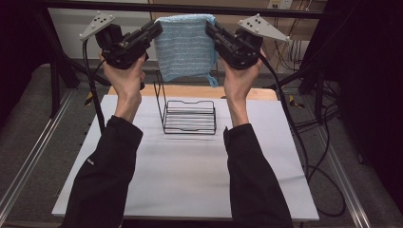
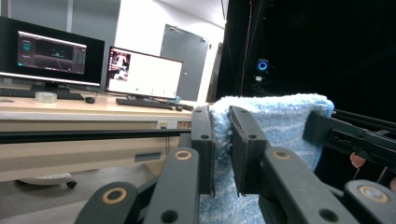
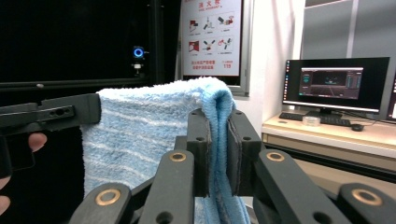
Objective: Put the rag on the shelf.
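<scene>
The blue towel (image 1: 184, 45) is held in the air above the far half of the white table (image 1: 190, 180), directly over the black wire rack (image 1: 189, 116), and is kept well apart from both. It is suspended by its two upper corners and hangs doubled over, with a small loop dangling at its lower right corner.

The towel is judged to be light, soft and limp: no shape is kept by it on its own, and sag is to be expected wherever it is not supported. The terry pile is judged to give good friction, so slipping from the pads is unlikely. The upper edge near each corner is the proper place of grip, since the cloth is kept spread only while both corners are held apart.

The left gripper (image 1: 154, 29) is closed narrowly on the left upper corner; in the left gripper view the cloth (image 2: 261, 116) is seen pinched between the two jaws. The right gripper (image 1: 211, 28) is closed likewise on the right upper corner, where a folded edge (image 3: 219, 121) is clamped between the jaws.

Both forearms are raised steeply from the near edge of the table. The grippers are pointed inward toward each other, roughly level, at equal height.
</scene>
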A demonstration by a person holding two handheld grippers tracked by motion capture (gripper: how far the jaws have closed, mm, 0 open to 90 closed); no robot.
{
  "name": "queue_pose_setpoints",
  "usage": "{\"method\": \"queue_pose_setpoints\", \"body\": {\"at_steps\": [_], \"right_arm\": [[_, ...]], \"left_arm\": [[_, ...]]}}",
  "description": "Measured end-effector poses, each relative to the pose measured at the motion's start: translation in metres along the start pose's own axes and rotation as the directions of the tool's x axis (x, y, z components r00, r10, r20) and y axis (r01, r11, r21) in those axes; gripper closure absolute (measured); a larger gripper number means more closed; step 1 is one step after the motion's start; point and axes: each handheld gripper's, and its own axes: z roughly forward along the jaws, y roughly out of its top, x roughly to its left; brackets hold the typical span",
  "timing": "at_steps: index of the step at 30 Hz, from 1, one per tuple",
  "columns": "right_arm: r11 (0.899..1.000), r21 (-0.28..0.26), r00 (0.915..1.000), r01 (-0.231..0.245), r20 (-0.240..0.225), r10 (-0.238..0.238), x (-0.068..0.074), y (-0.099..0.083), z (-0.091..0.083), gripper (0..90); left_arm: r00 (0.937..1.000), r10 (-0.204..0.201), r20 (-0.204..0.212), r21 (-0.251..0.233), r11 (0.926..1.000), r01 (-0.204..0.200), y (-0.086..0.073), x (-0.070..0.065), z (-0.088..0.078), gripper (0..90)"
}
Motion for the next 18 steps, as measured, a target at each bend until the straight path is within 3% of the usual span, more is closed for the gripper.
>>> {"method": "queue_pose_setpoints", "body": {"at_steps": [7,18], "right_arm": [[1.0,-0.003,0.9998,-0.013,0.015,0.013,-0.008,0.004,0.01,81.6],[1.0,0.005,0.9996,-0.018,0.02,0.018,-0.016,-0.002,0.024,81.6]], "left_arm": [[0.9994,0.03,-0.02,0.002,0.9996,-0.03,0.006,0.001,0.01,80.3],[0.9992,0.031,-0.025,0.0,0.9995,-0.031,0.001,0.016,0.024,80.2]]}}
